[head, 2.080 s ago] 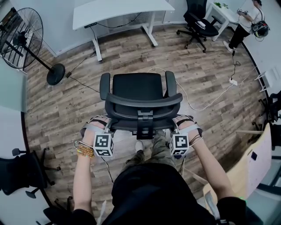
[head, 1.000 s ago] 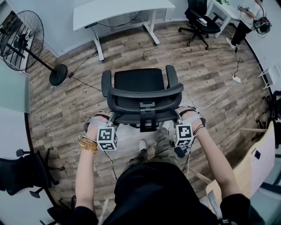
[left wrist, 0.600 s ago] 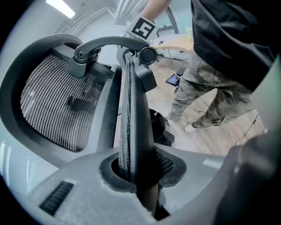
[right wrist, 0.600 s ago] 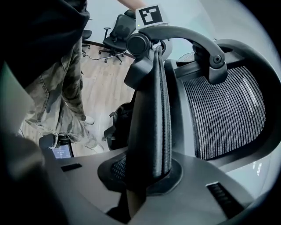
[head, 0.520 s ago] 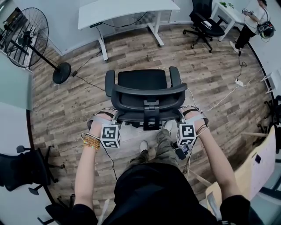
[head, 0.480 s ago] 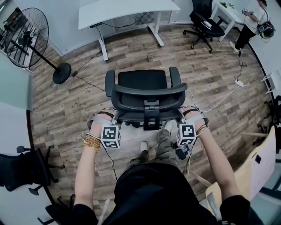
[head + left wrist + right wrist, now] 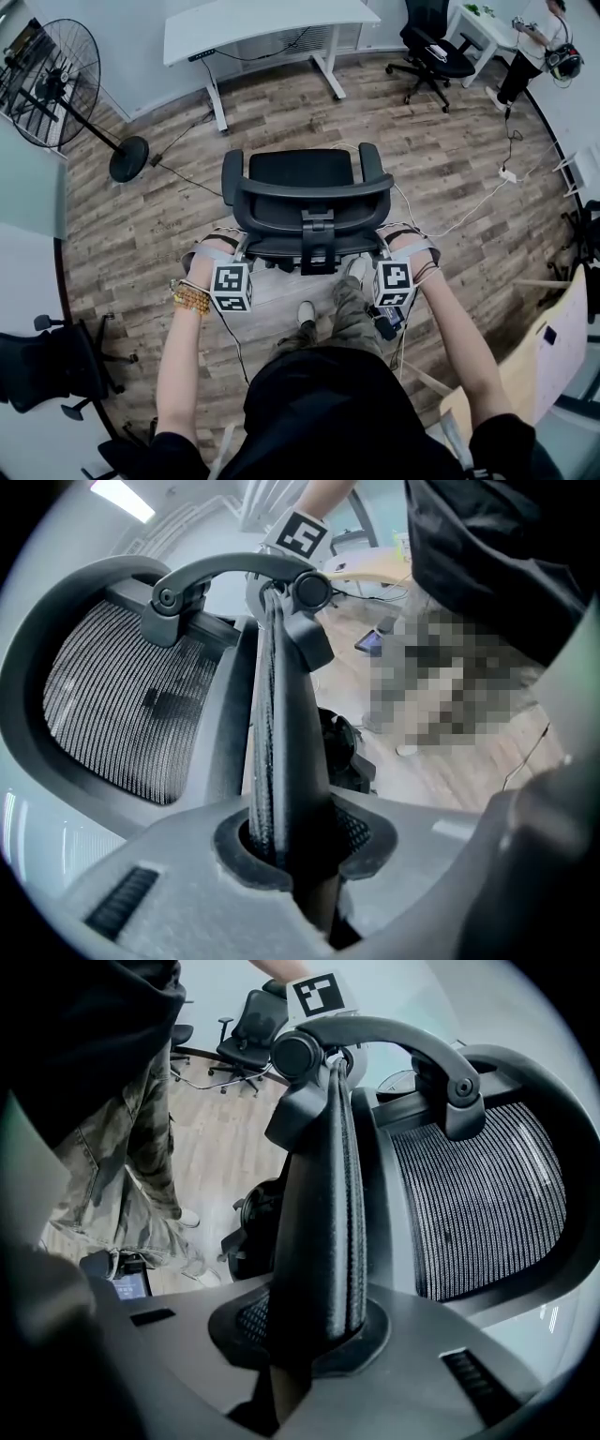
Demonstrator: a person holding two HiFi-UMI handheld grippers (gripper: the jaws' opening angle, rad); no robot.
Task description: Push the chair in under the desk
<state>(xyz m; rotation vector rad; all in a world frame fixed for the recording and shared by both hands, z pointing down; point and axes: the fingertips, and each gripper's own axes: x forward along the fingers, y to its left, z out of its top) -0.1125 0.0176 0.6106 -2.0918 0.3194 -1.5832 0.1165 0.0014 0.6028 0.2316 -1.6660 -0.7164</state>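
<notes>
The black office chair [image 7: 298,178] with a mesh back stands on the wooden floor [image 7: 141,234], right in front of the person. Its seat faces the flat white surface [image 7: 267,23] on white legs, which is well apart from it at the far side of the room. The left gripper [image 7: 291,841] is squeezed shut on the left edge of the chair's back. The right gripper [image 7: 314,1330] is squeezed shut on the right edge. Both are narrow, with the padded rim tight between the jaws, so the hold looks good on both sides. The job looks barely begun, since there is a lot of floor to cross. To do it well, push with both hands the same, so the chair rolls straight and does not spin. Walk slowly behind it and aim the seat at the gap between the two legs. Keep the squeeze firm, because a thin rim could slip. Watch the white cable [image 7: 441,234] lying on the floor near the chair's right side; a wheel could catch on it. Slow down near the end so the armrests do not bump the surface.
</notes>
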